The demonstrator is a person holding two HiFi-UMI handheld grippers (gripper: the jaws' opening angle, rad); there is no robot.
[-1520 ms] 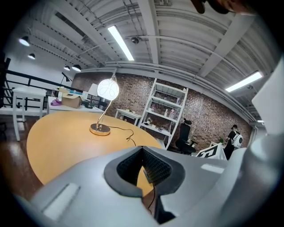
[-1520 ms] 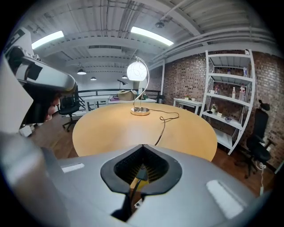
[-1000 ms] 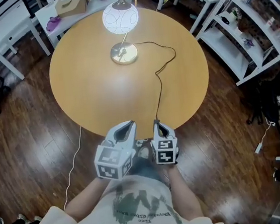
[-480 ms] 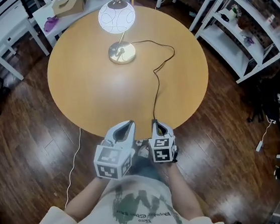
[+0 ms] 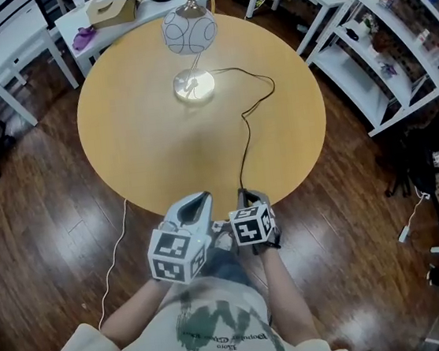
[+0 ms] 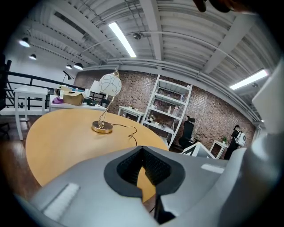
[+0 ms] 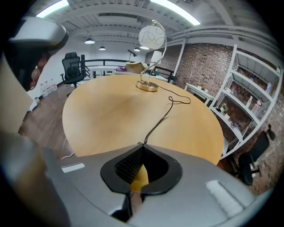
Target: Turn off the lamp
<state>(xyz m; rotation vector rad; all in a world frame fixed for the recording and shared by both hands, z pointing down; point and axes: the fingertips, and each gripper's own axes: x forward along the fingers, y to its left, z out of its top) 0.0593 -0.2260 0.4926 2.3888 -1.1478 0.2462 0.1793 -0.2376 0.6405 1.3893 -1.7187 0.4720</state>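
Clearly unlit, the lamp (image 5: 189, 33) stands near the desk's (image 5: 137, 149) far edge. Its cord (image 5: 247, 131) trails to the near edge, where the left gripper (image 5: 201, 198) and right gripper (image 5: 246, 197) hover, both clenched tip to tip.

Bright ceiling strip lights (image 6: 122, 39), soft shadows, fisheye bending in gripper views, dark corners

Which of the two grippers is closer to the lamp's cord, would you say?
The right gripper: the cord runs straight into its closed tips; the left gripper sits alongside, off the cord.
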